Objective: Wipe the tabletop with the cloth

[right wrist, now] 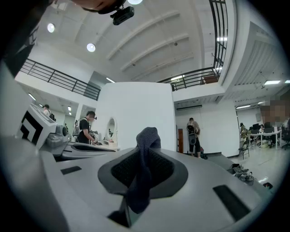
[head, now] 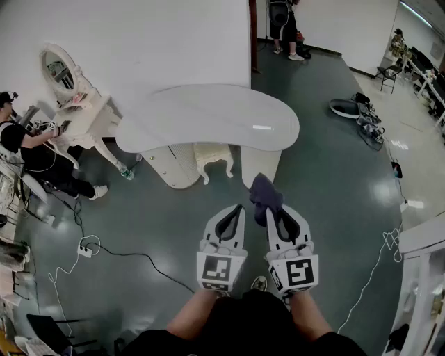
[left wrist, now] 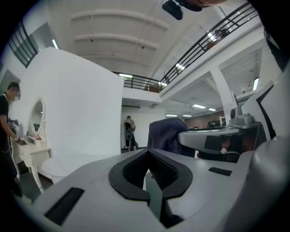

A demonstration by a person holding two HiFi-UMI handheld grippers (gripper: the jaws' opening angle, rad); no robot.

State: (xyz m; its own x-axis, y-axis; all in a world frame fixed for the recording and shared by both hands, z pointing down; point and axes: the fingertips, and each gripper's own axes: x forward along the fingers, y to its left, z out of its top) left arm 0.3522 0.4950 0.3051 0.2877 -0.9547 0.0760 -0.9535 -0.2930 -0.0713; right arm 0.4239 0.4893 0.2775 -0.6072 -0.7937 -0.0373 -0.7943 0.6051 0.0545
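Table (head: 208,118): white, kidney-shaped, glossy top, standing on a dark green floor (head: 160,222); the landmark for every place below.
Left claw (head: 232,210): held in the air short of the table's near edge, over the floor, pointing toward the table. In the left gripper view its jaws (left wrist: 148,171) are pressed together with only a thin seam between the ribbed pads, and nothing sits in them.
Right claw (head: 277,212): beside the left one and likewise short of the table's near edge. In the right gripper view its jaws (right wrist: 139,168) are pinching the cloth.
Cloth (head: 265,192): dark blue-grey, bunched, off the table and up in the air. It sticks out past the right claw's tips toward the table's near edge. In the right gripper view it (right wrist: 144,158) runs up between the pads and flops over at the top.
Stool (head: 213,157): small, cream, tucked under the table.
Dressing table (head: 83,122): white, with an oval mirror, to the left of the table.
Seated person (head: 31,153): further left of the table, hands at the dressing table.
Power strip (head: 86,248): on the floor, left of the table and nearer the camera, with a cable trailing off.
Standing person (head: 284,21): well beyond the table's far side.
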